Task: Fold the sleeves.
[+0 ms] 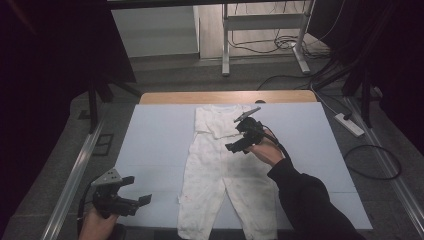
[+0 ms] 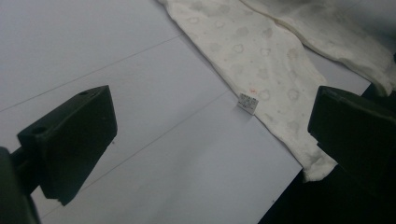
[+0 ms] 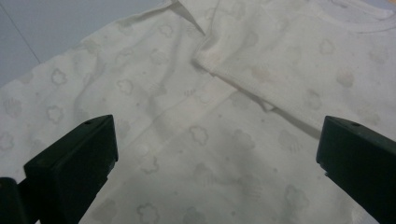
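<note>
Partly cut off, white romper (image 1: 220, 170) legs at frame bottom, sleeve folded

One white baby romper (image 1: 222, 170) at frame center, one small care label (image 2: 248, 102), one pale blue mat (image 1: 155, 145), two handheld grippers: lower left (image 1: 134, 191), center (image 1: 244, 134).

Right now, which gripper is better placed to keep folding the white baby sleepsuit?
Probably the right gripper: it hovers open over the white sleepsuit by its folded sleeve. The left gripper, also open, sits off the garment over the bare mat.
</note>
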A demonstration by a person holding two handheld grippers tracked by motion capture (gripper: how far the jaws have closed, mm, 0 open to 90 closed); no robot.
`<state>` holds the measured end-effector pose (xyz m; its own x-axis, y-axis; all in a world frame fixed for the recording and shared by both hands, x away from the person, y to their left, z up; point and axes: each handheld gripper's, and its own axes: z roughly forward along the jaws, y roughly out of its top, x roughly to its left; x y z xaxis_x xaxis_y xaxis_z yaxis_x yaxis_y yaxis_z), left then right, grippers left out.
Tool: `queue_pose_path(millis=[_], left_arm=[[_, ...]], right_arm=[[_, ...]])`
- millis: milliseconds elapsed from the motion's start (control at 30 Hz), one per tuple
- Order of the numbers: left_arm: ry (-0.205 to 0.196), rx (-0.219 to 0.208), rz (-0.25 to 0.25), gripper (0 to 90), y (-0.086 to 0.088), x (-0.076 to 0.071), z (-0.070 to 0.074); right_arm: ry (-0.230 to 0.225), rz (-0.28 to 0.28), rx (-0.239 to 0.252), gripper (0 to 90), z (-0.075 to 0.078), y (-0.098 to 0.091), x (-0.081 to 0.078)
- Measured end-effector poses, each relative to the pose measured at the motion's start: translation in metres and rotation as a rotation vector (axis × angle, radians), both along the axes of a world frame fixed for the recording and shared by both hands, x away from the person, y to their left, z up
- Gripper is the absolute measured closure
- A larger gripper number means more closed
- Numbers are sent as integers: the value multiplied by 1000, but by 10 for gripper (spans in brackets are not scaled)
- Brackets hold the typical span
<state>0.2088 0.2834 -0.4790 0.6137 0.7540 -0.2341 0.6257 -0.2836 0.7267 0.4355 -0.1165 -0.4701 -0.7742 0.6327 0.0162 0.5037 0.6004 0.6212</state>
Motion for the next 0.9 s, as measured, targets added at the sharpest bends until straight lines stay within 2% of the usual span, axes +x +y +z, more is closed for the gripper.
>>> queue_pose_path(millis=[367,500,833,900], left_arm=[[-1,-6,-3,13,0,0,0],[-1,-6,-3,14,0,0,0],[-1,-7,-2,14,1,0,0],[-2,-7,-2,13,1,0,0]], right_arm=[[-9,14,5,0,3,-11,-11],[-32,-7,11,0,4,-16,-17],[-32,-7,31,0,5,-27,-27],[-39,-8,21,0,6,-30,-30]])
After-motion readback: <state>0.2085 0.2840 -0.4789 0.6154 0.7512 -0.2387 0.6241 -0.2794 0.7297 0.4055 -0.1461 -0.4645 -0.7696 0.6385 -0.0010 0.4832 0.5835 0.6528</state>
